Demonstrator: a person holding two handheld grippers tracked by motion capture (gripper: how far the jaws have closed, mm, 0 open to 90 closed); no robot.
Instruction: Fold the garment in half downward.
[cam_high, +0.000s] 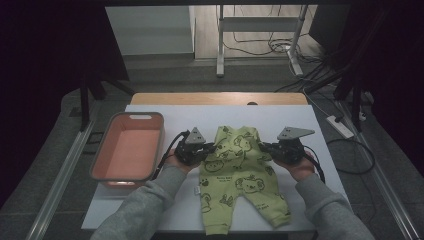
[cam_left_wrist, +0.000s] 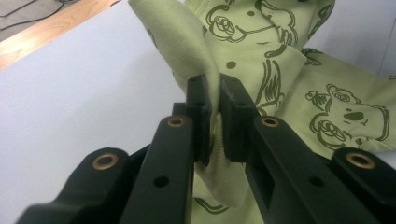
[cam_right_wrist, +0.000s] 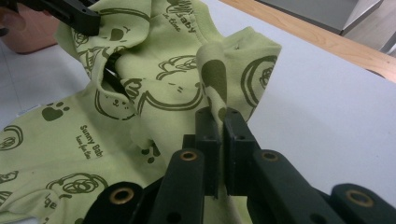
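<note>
**Both claws pinched on the green baby suit**

Your left gripper (cam_high: 209, 148) is clamped on a fold of the green baby suit (cam_high: 240, 175) at its 9 o'clock edge; in the left gripper view the cloth (cam_left_wrist: 205, 56) runs up between the two black jaws, which squeeze it tight. Your right gripper (cam_high: 265, 147) is closed on the same garment at its 3 o'clock edge, with a printed flap (cam_right_wrist: 212, 79) nipped between its jaws.

The suit lies on the white table (cam_high: 165, 120), collar toward 12 o'clock, legs spread toward 6 o'clock, its upper part gathered between your two hands. The pink tub (cam_high: 127, 152) sits at 9 o'clock of your left gripper, just beside it.
</note>
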